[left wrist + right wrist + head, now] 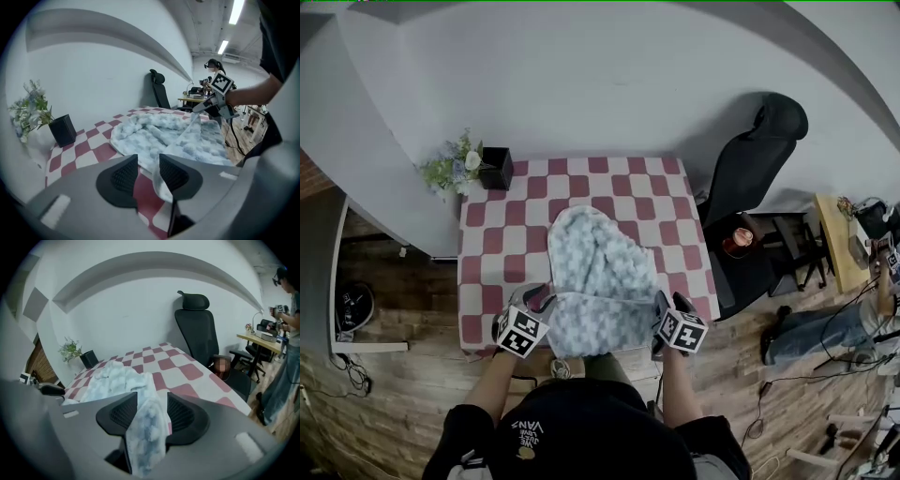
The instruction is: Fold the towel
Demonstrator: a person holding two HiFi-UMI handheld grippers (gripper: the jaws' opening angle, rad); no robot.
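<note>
The towel (598, 281) is lying on the near half of the worktop (487, 246), its folded edge running along the worktop's near edge; left gripper (542, 300) and right gripper (664, 307) are sitting at its two ends, equally close, fingers (180, 416) standing parted with cloth loose between them

Ahead of the left tool (541, 299) and well off to its outer side, at the far corner of the red-and-white checked counter (581, 180), stands a black square pot (497, 169). A bunch of pale flowers (450, 169) sits just beside it (they lean out past the counter's edge). Out past the right tool (667, 303), off the side of the counter, is a black high-backed office chair (759, 155). A red-brown cup (738, 242) is at its seat, though I cannot tell whether it is on it or beside it. Further out that way are a cluttered wooden desk (832, 239) and a person in jeans (286, 359). Cables (354, 375) trail over the plank floor (403, 412). A white wall (581, 75) rises beyond the counter's far edge.
</note>
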